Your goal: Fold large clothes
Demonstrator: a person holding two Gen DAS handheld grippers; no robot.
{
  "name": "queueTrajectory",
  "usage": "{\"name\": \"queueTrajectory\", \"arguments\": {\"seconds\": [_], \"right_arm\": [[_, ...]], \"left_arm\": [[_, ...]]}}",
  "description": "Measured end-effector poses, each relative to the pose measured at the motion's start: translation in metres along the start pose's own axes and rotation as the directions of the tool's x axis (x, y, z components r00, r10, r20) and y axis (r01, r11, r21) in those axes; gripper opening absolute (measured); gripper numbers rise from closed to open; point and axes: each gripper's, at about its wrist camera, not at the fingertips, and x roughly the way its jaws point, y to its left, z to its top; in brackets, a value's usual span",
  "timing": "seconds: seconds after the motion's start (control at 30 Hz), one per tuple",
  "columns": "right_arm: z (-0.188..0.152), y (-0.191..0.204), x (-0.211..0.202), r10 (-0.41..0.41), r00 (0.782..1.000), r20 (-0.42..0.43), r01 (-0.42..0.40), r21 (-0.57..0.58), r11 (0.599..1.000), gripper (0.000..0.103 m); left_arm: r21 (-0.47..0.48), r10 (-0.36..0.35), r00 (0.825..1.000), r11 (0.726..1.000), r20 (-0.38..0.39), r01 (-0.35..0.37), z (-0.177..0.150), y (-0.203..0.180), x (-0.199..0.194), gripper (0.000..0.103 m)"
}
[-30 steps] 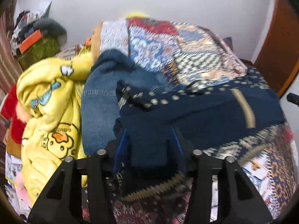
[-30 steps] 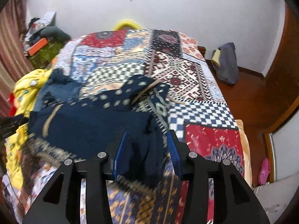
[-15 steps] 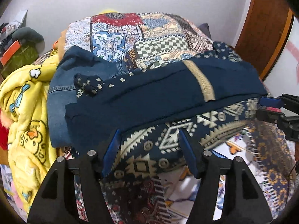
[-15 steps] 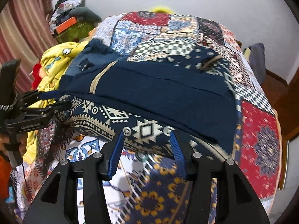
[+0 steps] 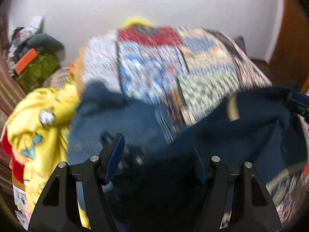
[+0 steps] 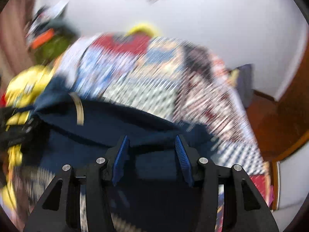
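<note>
Both views are motion-blurred. A large dark navy garment (image 5: pixel 241 135) with a tan stripe (image 5: pixel 232 107) and a patterned border hangs between both grippers above the patchwork bedspread (image 5: pixel 173 67). My left gripper (image 5: pixel 158 154) has its jaws apart with navy cloth between the blue pads. My right gripper (image 6: pixel 151 154) likewise has navy cloth (image 6: pixel 119 127) between its blue pads (image 6: pixel 120 158). The right gripper shows at the right edge of the left wrist view (image 5: pixel 298 104).
A yellow cartoon-print blanket (image 5: pixel 40 116) and a blue denim garment (image 5: pixel 115 116) lie at the bed's left side. A cluttered pile with a green bag (image 5: pixel 36 71) stands by the wall. A wooden door (image 5: pixel 289 48) is at the right.
Both grippers have swung upward with the navy garment, which now covers more of the lower view. The patterned border has dropped out of sight below the fingers.
</note>
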Motion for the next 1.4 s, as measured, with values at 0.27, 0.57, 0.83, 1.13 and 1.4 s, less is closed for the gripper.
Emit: {"name": "queueTrajectory", "arguments": {"seconds": [0.27, 0.57, 0.83, 1.13, 1.4], "right_arm": [[-0.005, -0.010, -0.029, 0.153, 0.987, 0.051, -0.156, 0.066, 0.986, 0.047], [-0.068, 0.060, 0.000, 0.186, 0.974, -0.129, -0.207, -0.178, 0.962, 0.047], [-0.092, 0.021, 0.000, 0.116, 0.986, -0.117, -0.129, -0.104, 0.986, 0.080], [-0.113, -0.042, -0.020, 0.062, 0.990, -0.126, -0.061, 0.013, 0.998, 0.080], [-0.135, -0.083, -0.031, -0.016, 0.980, -0.197, 0.042, 0.126, 0.991, 0.080]], "left_arm": [[-0.070, -0.067, 0.993, 0.995, 0.102, 0.075, 0.006, 0.027, -0.043, 0.065], [0.040, -0.239, 0.969, 0.969, -0.066, 0.242, -0.074, -0.031, -0.023, 0.065], [0.037, -0.188, 0.982, 0.981, -0.028, 0.189, -0.110, -0.029, -0.019, 0.075], [-0.088, -0.073, 0.997, 0.994, -0.010, 0.072, -0.145, 0.031, -0.030, 0.076], [-0.171, 0.099, 0.990, 0.978, -0.102, -0.116, -0.197, 0.085, -0.040, 0.076]]}}
